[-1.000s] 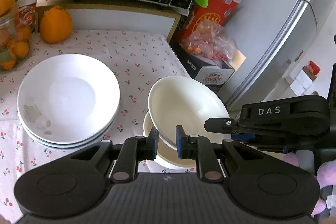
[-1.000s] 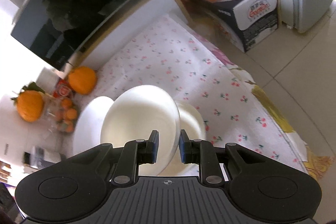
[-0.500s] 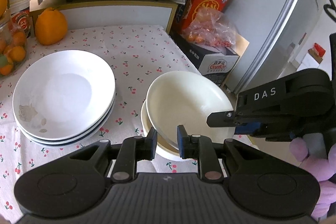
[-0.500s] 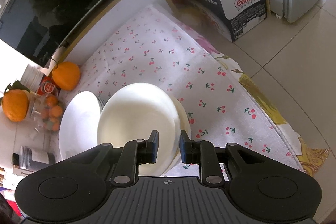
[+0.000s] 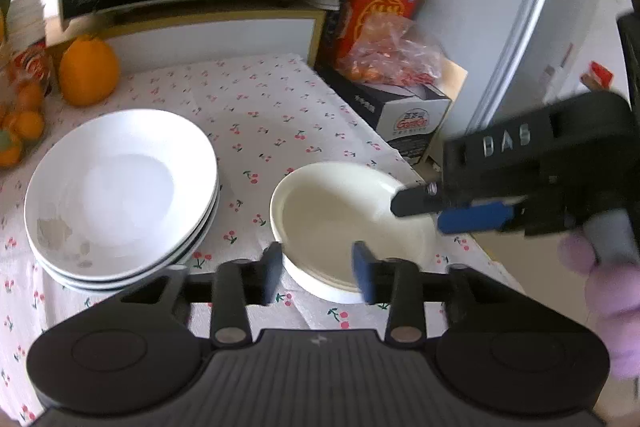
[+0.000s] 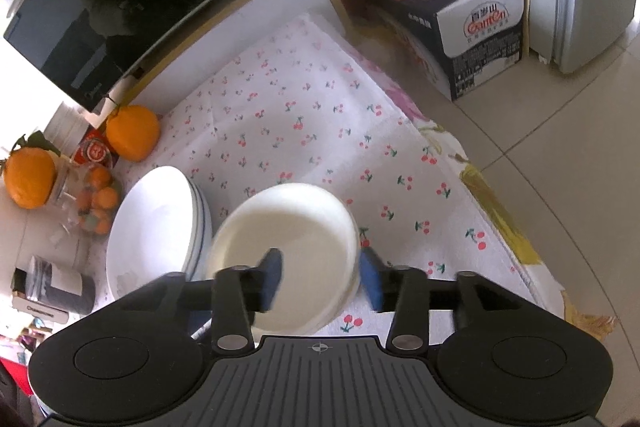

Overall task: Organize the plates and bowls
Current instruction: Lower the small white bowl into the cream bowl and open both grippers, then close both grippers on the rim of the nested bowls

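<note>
Cream bowl stack (image 5: 344, 223) resting on the tabletop (image 5: 260, 107) just right of the white plate stack (image 5: 120, 195). Both the left gripper (image 5: 318, 273) and the right gripper (image 6: 320, 277) have just been opening; their jaws stand released astride the bowl rim. Risk: a jaw catching the rim on withdrawal, tipping the top bowl off the nearby tabletop edge.

Bright daylight, washed out at far left. Strong fisheye bending at edges. Motion blur on right gripper (image 5: 416, 213) and cream bowls (image 6: 288, 251).
</note>
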`<control>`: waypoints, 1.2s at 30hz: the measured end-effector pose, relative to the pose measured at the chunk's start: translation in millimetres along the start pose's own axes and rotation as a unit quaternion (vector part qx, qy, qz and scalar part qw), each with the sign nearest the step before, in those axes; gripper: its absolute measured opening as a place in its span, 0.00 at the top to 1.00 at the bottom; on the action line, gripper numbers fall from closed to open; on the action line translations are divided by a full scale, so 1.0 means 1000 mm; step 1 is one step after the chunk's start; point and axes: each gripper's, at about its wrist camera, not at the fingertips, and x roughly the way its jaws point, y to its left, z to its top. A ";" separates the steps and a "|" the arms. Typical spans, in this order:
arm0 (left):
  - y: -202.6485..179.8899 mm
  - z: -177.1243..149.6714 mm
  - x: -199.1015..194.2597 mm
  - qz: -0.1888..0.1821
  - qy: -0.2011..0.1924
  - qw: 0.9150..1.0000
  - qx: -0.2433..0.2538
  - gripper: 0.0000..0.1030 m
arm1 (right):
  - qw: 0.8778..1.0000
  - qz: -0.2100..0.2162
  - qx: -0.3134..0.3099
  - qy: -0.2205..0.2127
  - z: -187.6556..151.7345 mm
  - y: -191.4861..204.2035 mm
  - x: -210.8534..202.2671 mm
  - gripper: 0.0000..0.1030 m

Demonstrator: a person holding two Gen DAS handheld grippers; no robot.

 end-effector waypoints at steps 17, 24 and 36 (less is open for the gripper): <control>-0.003 -0.021 -0.005 -0.027 -0.039 0.994 0.100 0.02 | 0.994 -0.010 -0.076 -0.072 0.002 0.001 -0.004 0.25; -0.006 -0.023 0.004 -0.023 -0.023 0.994 0.109 0.02 | 0.996 -0.038 -0.070 -0.049 0.000 -0.004 0.012 0.25; -0.007 -0.024 0.019 -0.030 -0.014 0.991 0.127 0.03 | 0.998 -0.042 -0.050 -0.022 -0.006 -0.011 0.030 0.26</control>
